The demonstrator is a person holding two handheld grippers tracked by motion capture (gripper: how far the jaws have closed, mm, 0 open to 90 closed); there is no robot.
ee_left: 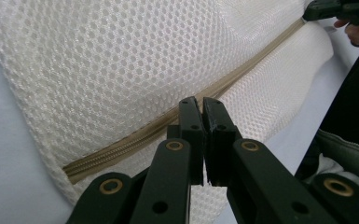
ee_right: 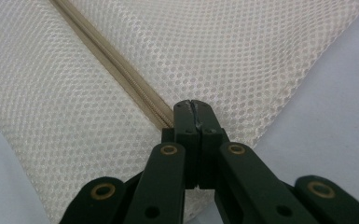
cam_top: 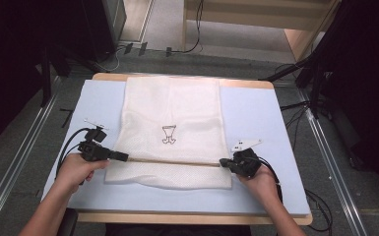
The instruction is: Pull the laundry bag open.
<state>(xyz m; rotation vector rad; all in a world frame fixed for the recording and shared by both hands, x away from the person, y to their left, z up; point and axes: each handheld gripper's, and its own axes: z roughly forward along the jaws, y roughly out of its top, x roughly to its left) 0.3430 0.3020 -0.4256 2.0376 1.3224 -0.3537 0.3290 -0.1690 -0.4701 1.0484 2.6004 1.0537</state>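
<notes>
Since both grippers (cam_top: 120, 156) (cam_top: 224, 162) are clenched at opposite ends of the beige zipper (cam_top: 172, 162) near the front edge of the white mesh laundry bag (cam_top: 171, 129), a hard tug could bunch the mesh and jam it. Flat on the pale blue table mat (cam_top: 256, 118), the bag looks empty.

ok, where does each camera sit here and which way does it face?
High view: above the person's side, looking forward and down at the mesh bag; forearms and both claws show.
Left gripper view: rides the left claw, looking along the zipper.
Right gripper view: rides the right claw, at the zipper's end.
All share bag and zipper.
</notes>
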